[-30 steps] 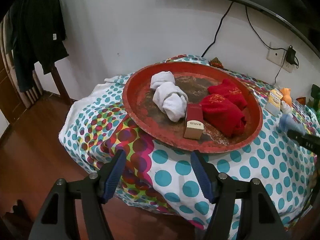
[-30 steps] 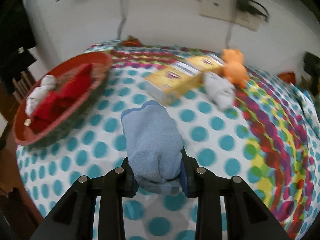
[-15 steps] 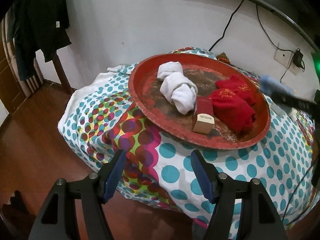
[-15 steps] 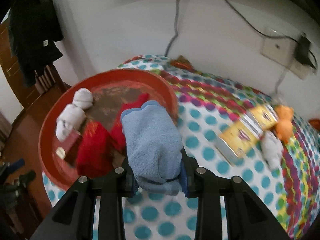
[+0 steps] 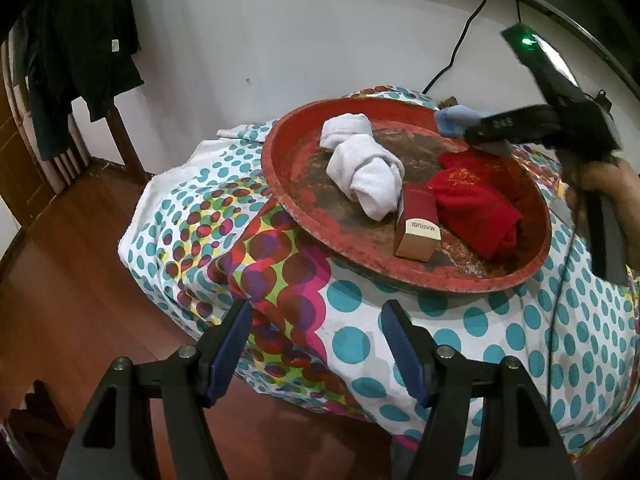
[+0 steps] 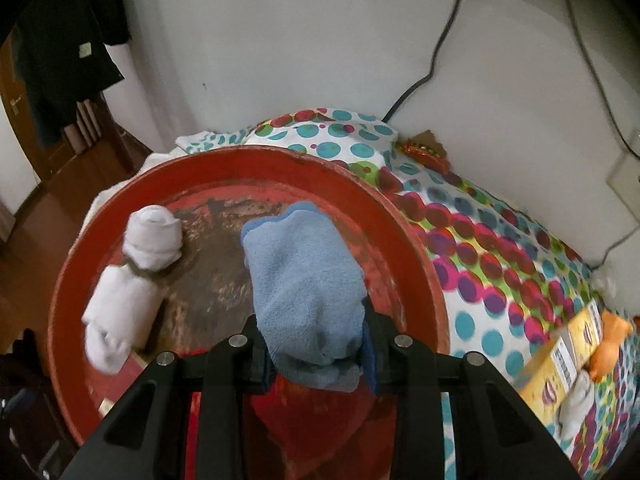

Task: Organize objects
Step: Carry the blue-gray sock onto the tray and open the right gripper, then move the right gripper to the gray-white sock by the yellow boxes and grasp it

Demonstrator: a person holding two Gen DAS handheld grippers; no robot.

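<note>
A round red tray (image 5: 276,184) lies on the dotted tablecloth (image 5: 472,336). It holds two white rolled socks (image 5: 368,172), red rolled socks (image 5: 476,200) and a small maroon box (image 5: 418,228). My right gripper (image 6: 316,356) is shut on a blue rolled sock (image 6: 304,280) and hangs over the tray (image 6: 400,216), above a red sock (image 6: 320,428) and right of the white socks (image 6: 152,240). In the left wrist view the blue sock (image 5: 456,120) shows over the tray's far rim. My left gripper (image 5: 316,344) stands open and empty before the table's near edge.
A yellow box (image 6: 560,356), an orange toy (image 6: 612,344) and a small grey sock (image 6: 576,404) lie on the cloth to the right of the tray. A chair hung with dark clothes (image 5: 80,60) stands at the left on the wooden floor. Cables run down the wall behind.
My right gripper has carried the blue sock leftward from the open cloth to above the tray. The left gripper has stayed almost still.
</note>
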